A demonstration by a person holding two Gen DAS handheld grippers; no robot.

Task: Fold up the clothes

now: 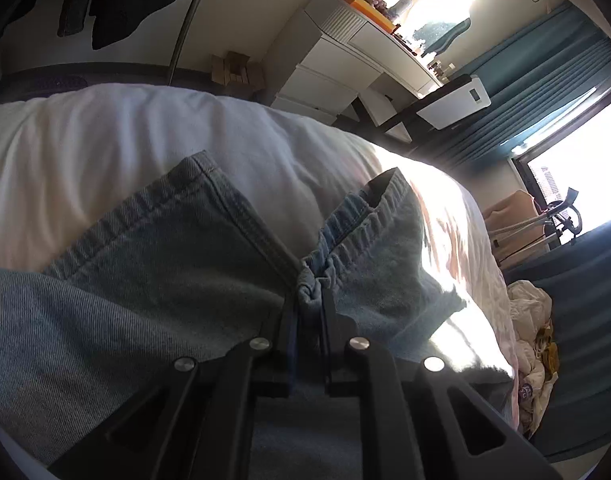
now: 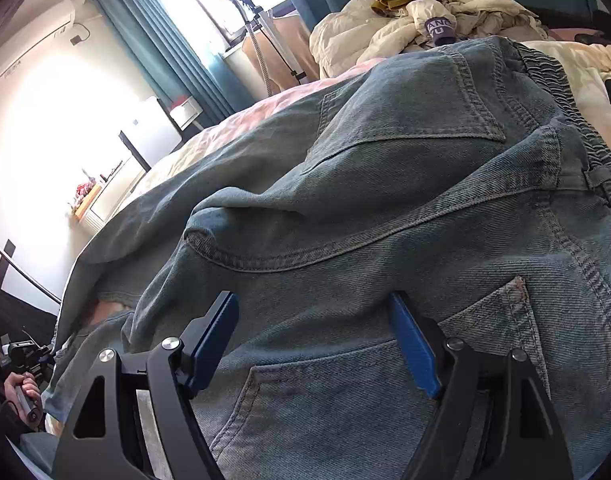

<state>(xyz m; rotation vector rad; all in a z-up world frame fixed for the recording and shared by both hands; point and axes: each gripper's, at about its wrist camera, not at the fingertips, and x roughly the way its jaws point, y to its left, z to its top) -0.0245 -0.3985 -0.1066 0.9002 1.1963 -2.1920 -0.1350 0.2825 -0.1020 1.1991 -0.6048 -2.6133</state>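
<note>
1. Left wrist view had my left gripper [image 1: 310, 300] clamped tight on a bunched pinch of the jeans [image 1: 153, 272] at the elasticated waistband [image 1: 357, 224], with a trouser hem [image 1: 145, 208] lying just beside it on the white bed cover [image 1: 105, 132].
2. My right gripper [image 2: 313, 336] stood with its jaws wide apart, blue pads [image 2: 413, 348] resting against the seat of the jeans above a back pocket [image 2: 345, 392], gripping nothing as far as I could tell.
3. The jeans lay spread across the bed, seat side up, a raised ridge of denim [image 2: 265, 216] running across the middle.
4. My worry was the pinch: it held only a small gather of waistband, so I judged a hard pull could slip it free and drop the fold.
5. I also judged that the ridge would get trapped under the folded layer and leave a lumpy, crooked fold unless the right gripper flattened or pinned it.
6. With the right jaws open, nothing anchored the cloth; I thought the whole garment might drag rather than fold.
7. Farther out, a heap of pale clothes [image 2: 445, 12] sat at the bed's far end, near the waistband, crowding any place for the folded jeans.
8. A tripod stand [image 2: 265, 32] and teal curtains [image 2: 153, 40] stood beyond the bed, well apart.
</note>
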